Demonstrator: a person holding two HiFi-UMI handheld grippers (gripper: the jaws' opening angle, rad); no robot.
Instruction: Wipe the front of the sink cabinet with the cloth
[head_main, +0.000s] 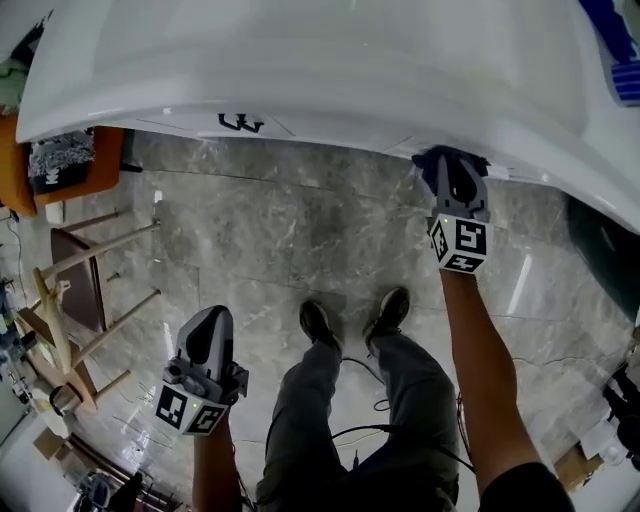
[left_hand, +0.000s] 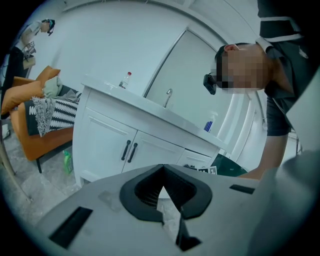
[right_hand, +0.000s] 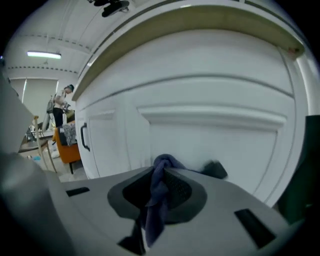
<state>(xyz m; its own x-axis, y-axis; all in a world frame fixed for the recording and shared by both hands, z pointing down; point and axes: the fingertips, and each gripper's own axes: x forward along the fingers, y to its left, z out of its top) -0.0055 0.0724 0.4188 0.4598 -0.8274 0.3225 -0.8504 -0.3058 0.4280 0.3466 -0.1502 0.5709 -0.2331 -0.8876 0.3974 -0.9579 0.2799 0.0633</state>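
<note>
Holding a dark blue cloth (right_hand: 156, 200) right at the white front of the sink cabinet (right_hand: 210, 95), the right tongs (head_main: 455, 172) sit at about two o'clock in the head view. Their jaws are clamped on the cloth: a bunched fold stands up between the tips and a tail trails back past them. The cloth is at a recessed panel (right_hand: 215, 150) of the cabinet, just under the overhanging edge of the tabletop (head_main: 300, 80). The left tongs (head_main: 208, 322) hang at about seven o'clock, well apart from the cabinet, over the grey marble floor (head_main: 260, 230). Their jaws meet at the tips with nothing between them. The person's shoes (head_main: 318, 322) stand on the floor between the two tongs.
</note>
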